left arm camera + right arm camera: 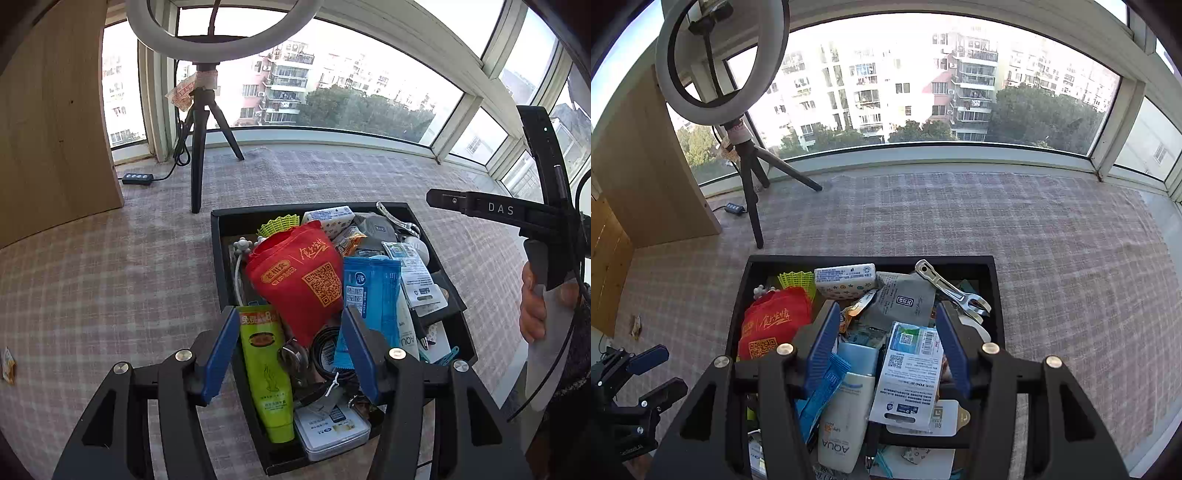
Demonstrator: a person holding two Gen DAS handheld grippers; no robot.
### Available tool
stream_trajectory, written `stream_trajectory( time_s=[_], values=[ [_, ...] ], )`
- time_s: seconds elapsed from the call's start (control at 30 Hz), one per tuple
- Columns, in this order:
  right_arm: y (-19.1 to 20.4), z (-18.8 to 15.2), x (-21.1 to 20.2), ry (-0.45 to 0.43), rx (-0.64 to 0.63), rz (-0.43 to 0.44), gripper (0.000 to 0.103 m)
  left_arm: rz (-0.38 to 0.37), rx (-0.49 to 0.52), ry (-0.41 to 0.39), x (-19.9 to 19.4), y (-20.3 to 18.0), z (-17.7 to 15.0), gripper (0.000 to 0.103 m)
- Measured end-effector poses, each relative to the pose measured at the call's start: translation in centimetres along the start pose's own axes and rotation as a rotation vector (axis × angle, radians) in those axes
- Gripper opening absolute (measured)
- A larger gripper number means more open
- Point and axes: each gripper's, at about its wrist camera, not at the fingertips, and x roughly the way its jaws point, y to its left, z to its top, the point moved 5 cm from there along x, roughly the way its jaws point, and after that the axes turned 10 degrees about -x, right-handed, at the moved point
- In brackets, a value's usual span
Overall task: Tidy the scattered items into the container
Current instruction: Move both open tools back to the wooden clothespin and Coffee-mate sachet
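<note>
Both the left gripper (291,343) and right gripper (888,343) hover spread and empty above the heaped black rectangular tray (236,216), while one small packet (8,365) lies uncollected far left on the checked cloth (110,266).

Bright daylight floods through a curved bay of white-framed windows (923,92) onto a pink checked cloth (1034,240); a white ring light on a black tripod (199,155) stands beside a pale wooden panel (51,129).
</note>
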Motion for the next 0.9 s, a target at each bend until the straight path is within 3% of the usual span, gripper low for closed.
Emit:
stream_trajectory(
  time_s=[0.33,0.47,0.57,0.9],
  values=[
    [11.1,1.5,0.5,0.016,-0.131,0.118,0.054,0.124,-0.134,-0.069,-4.3,10.5,-1.3,0.056],
    [17.2,2.1,0.6,0.018,-0.199,0.177,0.054,0.185,-0.198,-0.084,-6.4,15.3,-2.5,0.057],
    [21.8,2.4,0.6,0.016,-0.256,0.208,0.055,0.219,-0.255,-0.097,-8.1,19.0,-3.7,0.069],
    [37.2,2.0,1.6,0.046,-0.463,0.279,0.056,0.333,-0.416,-0.087,-11.5,30.0,-8.3,0.07]
  ],
)
